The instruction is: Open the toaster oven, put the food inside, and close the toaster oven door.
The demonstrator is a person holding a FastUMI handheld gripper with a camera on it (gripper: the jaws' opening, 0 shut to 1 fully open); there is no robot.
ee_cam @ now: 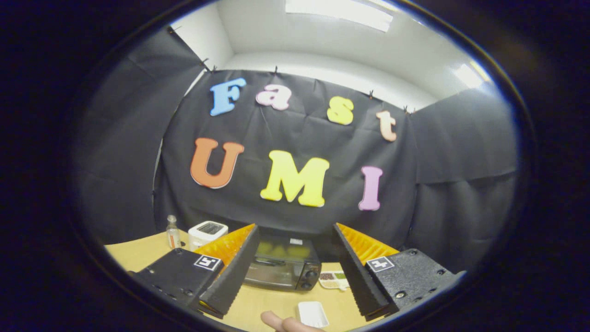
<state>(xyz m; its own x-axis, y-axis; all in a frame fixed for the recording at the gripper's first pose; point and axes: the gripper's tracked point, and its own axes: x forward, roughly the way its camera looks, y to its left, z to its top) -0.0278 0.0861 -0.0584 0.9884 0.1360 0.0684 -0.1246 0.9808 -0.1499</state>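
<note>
A black toaster oven (pixel 282 267) stands on the wooden table (pixel 138 253) beyond the fingers, seen through the gap between them. Its glass door is closed, with the handle across the top of the door and knobs on its right side. My gripper (pixel 295 310) is open, well back from the oven, with nothing between its fingers. A small white rectangular dish (pixel 312 314) lies on the table just ahead, between the fingers. A person's fingertip (pixel 282 323) rests on the table next to that dish.
A white pop-up toaster (pixel 207 232) and a small clear bottle (pixel 173 233) stand at the back left of the table. A divided tray (pixel 333 279) with brown and green contents lies right of the oven. Black cloth walls close the booth behind.
</note>
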